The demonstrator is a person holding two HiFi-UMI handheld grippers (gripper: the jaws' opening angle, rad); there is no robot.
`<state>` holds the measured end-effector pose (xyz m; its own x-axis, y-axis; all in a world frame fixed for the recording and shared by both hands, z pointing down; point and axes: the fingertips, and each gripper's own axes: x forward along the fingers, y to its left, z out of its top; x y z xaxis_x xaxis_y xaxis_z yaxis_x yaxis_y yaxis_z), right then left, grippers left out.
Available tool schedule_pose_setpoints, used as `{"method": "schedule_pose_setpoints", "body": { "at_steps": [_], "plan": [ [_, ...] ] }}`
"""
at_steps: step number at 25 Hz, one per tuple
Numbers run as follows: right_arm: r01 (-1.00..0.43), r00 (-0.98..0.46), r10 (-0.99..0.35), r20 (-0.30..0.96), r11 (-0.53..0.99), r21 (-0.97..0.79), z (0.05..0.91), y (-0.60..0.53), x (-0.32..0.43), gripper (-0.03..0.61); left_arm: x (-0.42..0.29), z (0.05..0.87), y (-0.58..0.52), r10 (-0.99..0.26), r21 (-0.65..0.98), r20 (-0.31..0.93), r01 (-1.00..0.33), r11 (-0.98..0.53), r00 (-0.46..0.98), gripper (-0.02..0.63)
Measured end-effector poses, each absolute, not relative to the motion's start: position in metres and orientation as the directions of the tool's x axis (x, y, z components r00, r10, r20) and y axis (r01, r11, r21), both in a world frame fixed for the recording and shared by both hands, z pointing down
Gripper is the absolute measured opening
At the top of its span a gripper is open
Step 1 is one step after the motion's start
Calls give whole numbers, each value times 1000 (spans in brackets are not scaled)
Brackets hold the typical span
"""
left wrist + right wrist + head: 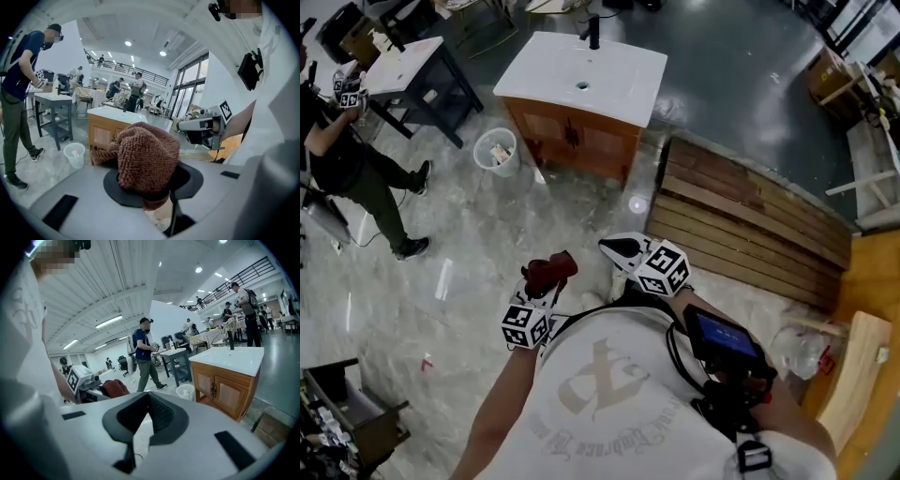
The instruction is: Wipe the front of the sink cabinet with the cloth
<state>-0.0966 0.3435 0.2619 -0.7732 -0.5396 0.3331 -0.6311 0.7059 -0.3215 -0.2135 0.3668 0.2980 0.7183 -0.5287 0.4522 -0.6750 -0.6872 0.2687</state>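
Note:
The sink cabinet point(581, 141) stands some way ahead on the floor. It is wooden, with two doors, a white basin top and a black tap. It also shows in the left gripper view point(101, 133) and the right gripper view point(225, 390). My left gripper point(546, 281) is held near my chest, shut on a bunched red-brown cloth point(549, 272) that fills its jaws point(145, 159). My right gripper point(623, 251) hangs just to its right, its jaws together with nothing between them point(147, 397). Both grippers are well short of the cabinet.
A white waste bin point(496, 150) stands at the cabinet's left. Further left are a person point(347, 159) and a dark table point(417, 75). A wooden plank platform point(741, 216) lies to the right of the cabinet. Glossy marble floor lies between me and the cabinet.

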Motion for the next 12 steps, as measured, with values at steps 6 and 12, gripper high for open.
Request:
{"method": "schedule_pose_setpoints", "body": {
  "at_steps": [6, 12],
  "plan": [
    [-634, -770, -537, 345, 706, -316, 259, 337, -97, 13, -219, 299, 367, -547, 281, 443, -689, -668, 710, 110],
    [-620, -780, -531, 332, 725, -300, 253, 328, -102, 12, -234, 307, 364, -572, 277, 457, -720, -637, 682, 110]
  ]
}}
